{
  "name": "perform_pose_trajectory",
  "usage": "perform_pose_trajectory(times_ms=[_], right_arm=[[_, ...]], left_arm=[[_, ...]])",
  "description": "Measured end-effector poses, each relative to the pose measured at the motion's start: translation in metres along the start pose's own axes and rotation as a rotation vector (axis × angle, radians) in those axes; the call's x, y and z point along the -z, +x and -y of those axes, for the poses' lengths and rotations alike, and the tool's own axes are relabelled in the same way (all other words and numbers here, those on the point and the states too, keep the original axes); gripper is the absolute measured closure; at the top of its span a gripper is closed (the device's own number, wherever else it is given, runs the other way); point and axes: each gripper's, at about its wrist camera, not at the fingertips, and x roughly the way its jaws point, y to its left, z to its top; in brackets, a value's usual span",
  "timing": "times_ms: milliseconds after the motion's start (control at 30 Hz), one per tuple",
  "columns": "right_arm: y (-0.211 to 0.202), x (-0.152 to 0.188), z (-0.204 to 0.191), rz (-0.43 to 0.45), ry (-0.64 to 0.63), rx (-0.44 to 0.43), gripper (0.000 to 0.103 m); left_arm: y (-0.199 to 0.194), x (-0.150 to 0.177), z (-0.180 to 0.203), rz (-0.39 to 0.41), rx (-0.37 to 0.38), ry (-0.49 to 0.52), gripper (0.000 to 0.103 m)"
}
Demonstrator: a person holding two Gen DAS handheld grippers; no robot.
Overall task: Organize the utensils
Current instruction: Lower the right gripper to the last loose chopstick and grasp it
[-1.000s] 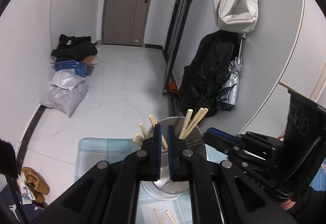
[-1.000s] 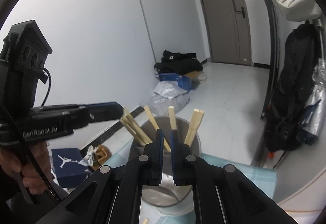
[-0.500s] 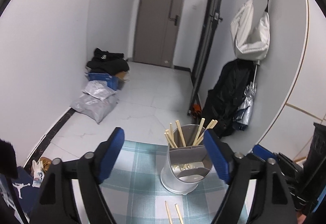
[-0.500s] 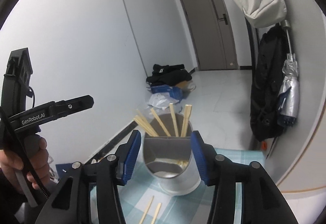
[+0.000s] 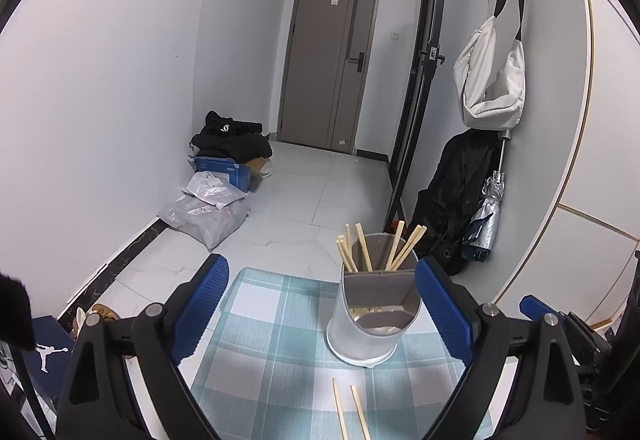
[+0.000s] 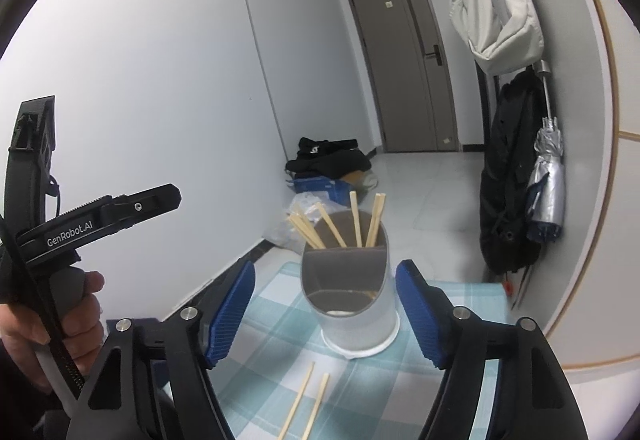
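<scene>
My left gripper [image 5: 322, 308] and right gripper [image 6: 325, 314] have both just opened wide and backed off, empty; two chopsticks [image 5: 352, 416] lie on the checked cloth [image 5: 276, 320] nearest me, awaiting pickup, the holder [image 5: 374, 304] with six chopsticks stands beyond

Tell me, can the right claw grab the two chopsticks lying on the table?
Probably yes. The right claw is open and empty, and the two chopsticks lie flat on the checked cloth just below it, in front of the holder, with nothing covering them.
</scene>
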Motion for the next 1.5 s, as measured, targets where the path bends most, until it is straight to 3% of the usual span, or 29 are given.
perform_pose_trajectory(times_ms=[100,500,767,1000,1200,1433,1500], right_arm=[[-0.001,0.009,-0.004,-0.008,-0.005,0.016,0.024],[0.015,0.045,-0.002,-0.088,-0.013,0.074,0.019],[0.043,0.068,0.007,-0.206,0.016,0.111,0.019],[0.075,0.089,0.008,-0.344,0.008,0.113,0.019],[0.11,0.111,0.004,-0.48,-0.018,0.132,0.019],[0.139,0.124,-0.002,-0.557,-0.048,0.151,0.021],[0.148,0.128,-0.003,-0.577,-0.057,0.159,0.026]], left_arm=[[-0.002,0.009,-0.003,-0.008,-0.007,-0.003,0.01],[0.014,0.043,-0.016,-0.061,-0.045,-0.039,0.01],[0.033,0.061,-0.023,-0.129,-0.081,-0.004,0.01],[0.03,0.059,-0.03,-0.109,-0.097,0.033,0.01],[0.04,0.057,-0.046,-0.153,-0.101,-0.016,0.01],[0.051,0.059,-0.064,-0.204,-0.126,-0.072,0.01],[0.053,0.06,-0.07,-0.216,-0.128,-0.097,0.01]])
